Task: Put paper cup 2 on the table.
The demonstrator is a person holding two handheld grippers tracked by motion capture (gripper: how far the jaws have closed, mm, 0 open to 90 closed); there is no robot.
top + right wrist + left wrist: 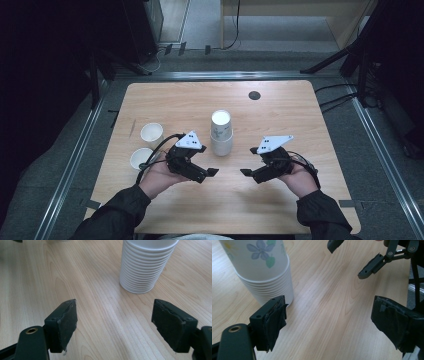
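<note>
A stack of upside-down white paper cups [221, 131] stands in the middle of the wooden table [280, 115]. Its top cup carries a flower print [259, 250], and the ribbed rims [142, 270] pile up at the base. My left gripper [209, 169] hovers just left of and in front of the stack, jaws wide open and empty. My right gripper [249, 161] is to the right of the stack, also open and empty. The two grippers face each other across a gap of bare wood. In the left gripper view the right gripper [352, 258] appears at top right.
Two single upright paper cups [151, 134] [141, 158] stand at the left side of the table, behind my left hand. A dark round hole [254, 95] sits near the far edge. Metal rails and dark stands border the table.
</note>
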